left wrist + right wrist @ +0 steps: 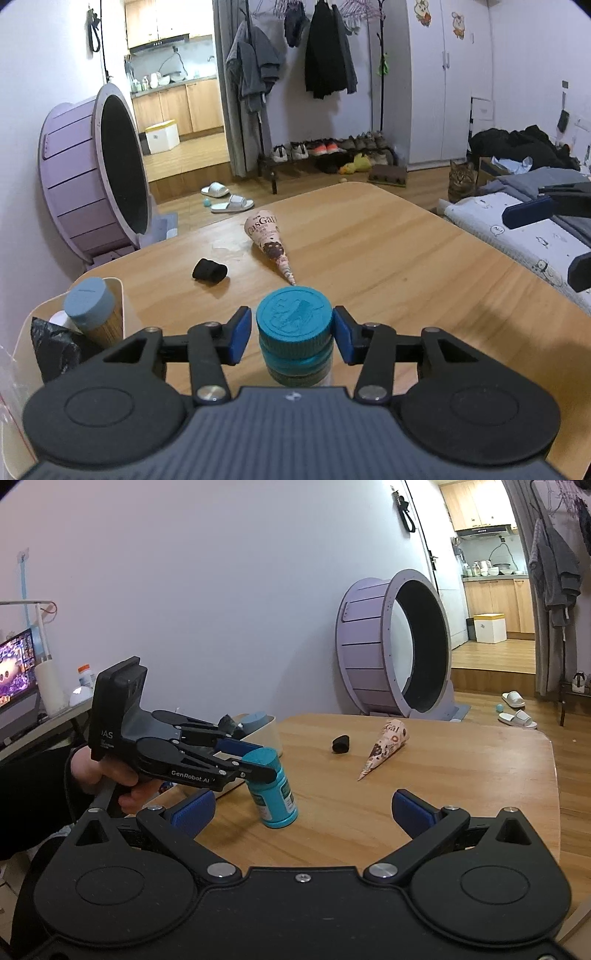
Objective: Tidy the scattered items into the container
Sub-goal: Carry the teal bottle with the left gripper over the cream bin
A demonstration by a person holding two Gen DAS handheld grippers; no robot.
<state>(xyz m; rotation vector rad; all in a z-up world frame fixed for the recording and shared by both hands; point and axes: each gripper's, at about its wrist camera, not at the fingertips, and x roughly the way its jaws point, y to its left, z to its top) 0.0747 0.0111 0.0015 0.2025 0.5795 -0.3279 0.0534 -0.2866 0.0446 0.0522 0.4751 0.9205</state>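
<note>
A teal bottle (293,332) (271,790) with a ribbed teal cap stands on the wooden table (406,266) just right of the white container (120,291) (271,729). My left gripper (291,326) (258,762) straddles the cap; thin gaps show beside its blue pads (240,332), so it is open. The container holds a grey-blue capped tube (90,302) and a black bag (55,347). A pink paper cone (269,243) (384,746) and a small black roll (209,273) (340,744) lie further out. My right gripper (301,806) (554,240) hovers wide open and empty over the near table edge.
A purple cat wheel (92,177) (391,646) stands on the floor beyond the table's left end. A bed (524,229) runs along the table's right side, and a cat (460,181) sits by it. A desk with a monitor (18,664) is behind the container.
</note>
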